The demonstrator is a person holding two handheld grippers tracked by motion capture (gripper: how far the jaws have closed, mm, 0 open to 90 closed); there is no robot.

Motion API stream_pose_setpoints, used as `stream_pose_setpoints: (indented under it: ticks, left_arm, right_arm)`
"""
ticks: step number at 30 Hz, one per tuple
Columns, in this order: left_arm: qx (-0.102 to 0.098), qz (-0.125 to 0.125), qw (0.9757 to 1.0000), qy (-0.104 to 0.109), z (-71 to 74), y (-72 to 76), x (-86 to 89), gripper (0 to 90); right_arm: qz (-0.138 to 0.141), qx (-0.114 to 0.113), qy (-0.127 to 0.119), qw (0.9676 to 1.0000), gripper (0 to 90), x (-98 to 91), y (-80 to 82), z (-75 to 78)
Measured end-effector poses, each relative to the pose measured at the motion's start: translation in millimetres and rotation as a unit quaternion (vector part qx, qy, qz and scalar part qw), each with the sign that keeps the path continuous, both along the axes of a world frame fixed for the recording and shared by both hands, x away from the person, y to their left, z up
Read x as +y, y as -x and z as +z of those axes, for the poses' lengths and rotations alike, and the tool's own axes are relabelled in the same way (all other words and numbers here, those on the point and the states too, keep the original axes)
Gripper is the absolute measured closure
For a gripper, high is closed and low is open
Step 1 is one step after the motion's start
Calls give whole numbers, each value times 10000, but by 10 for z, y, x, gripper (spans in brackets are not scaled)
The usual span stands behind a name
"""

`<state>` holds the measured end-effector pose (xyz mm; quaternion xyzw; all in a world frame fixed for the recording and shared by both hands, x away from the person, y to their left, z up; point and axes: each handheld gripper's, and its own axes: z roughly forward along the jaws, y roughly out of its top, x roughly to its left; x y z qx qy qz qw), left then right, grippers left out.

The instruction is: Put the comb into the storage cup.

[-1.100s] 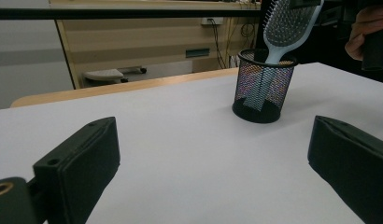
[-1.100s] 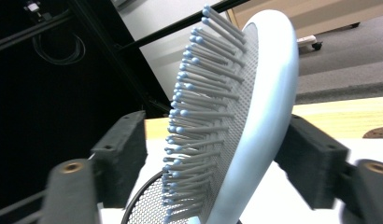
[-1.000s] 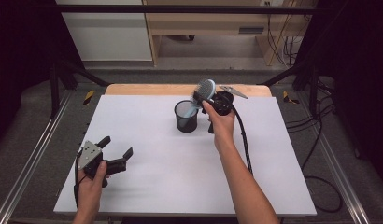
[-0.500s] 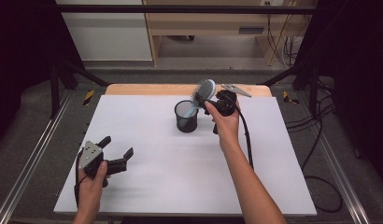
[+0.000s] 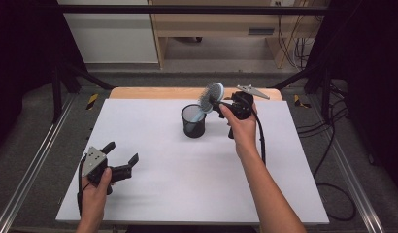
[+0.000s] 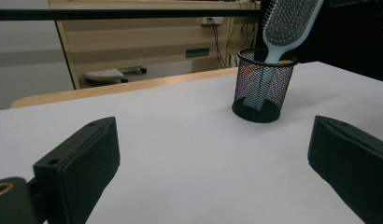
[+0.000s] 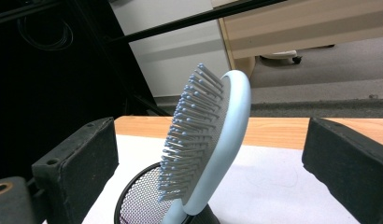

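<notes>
Two tools released, right tool [image 7: 210, 154] jaws just spread around hairbrush [image 7: 213, 140], bristles seen close, handle in mesh cup [image 5: 193, 121]

No text, label, brand, number or sign is showing legibly anywhere in these pictures.
</notes>
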<state>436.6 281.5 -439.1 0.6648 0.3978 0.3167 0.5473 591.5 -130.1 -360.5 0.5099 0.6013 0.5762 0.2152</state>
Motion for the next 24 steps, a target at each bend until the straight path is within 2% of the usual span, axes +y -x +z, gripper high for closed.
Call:
stream_pose_setpoints:
  ticks: [3,10,24]
  left_arm:
    - [-2,3,10000,2,1,1,1,24]
    - [-8,8,10000,15,2,2,5,23]
    - [-19,25,10000,34,5,4,16,23]
  right_arm:
    - [3,-8,-3,10000,38,-13,8,10]
    - [101,-128,187,9997,44,-44,70,61]
    - [141,-297,372,9988,45,-131,183,164]
